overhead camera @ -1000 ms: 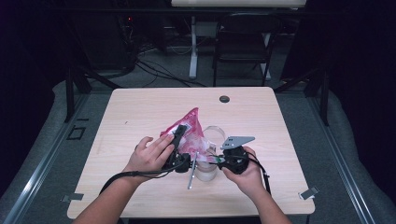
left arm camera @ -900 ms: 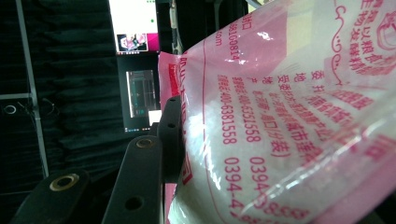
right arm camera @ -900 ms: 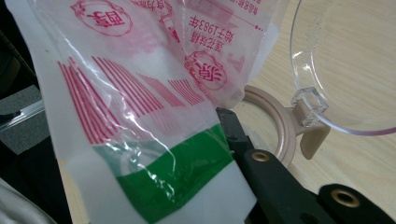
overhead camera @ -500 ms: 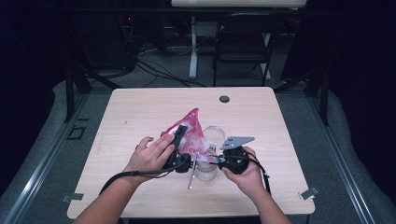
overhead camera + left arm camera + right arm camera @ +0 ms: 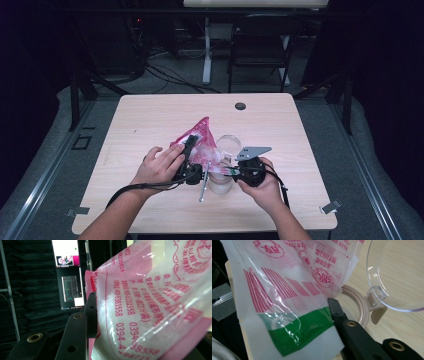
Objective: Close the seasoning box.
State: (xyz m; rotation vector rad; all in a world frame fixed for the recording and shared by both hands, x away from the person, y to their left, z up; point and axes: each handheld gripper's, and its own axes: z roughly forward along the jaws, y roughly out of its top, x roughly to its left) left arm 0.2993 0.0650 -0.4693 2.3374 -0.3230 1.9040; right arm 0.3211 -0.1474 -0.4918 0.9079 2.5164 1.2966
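A pink and white printed plastic bag (image 5: 200, 145) hangs tilted over a clear jar (image 5: 221, 184) near the table's front middle. My left gripper (image 5: 189, 152) is shut on the bag's body; in the left gripper view a black jaw presses into the bag (image 5: 150, 302) from the left. My right gripper (image 5: 233, 171) pinches the bag's lower edge. In the right gripper view one jaw lies against the green-banded end of the bag (image 5: 299, 332), and the other jaw is hidden behind it. The jar's beige rim (image 5: 360, 307) and its clear flip lid (image 5: 397, 277), swung open, sit just beyond.
A thin metal utensil (image 5: 202, 186) lies on the wooden table (image 5: 300, 150) beside the jar. A small black disc (image 5: 240, 106) sits near the far edge. A dark chair (image 5: 260, 47) and cables stand beyond the table. Screens (image 5: 66, 252) glow in the left gripper view.
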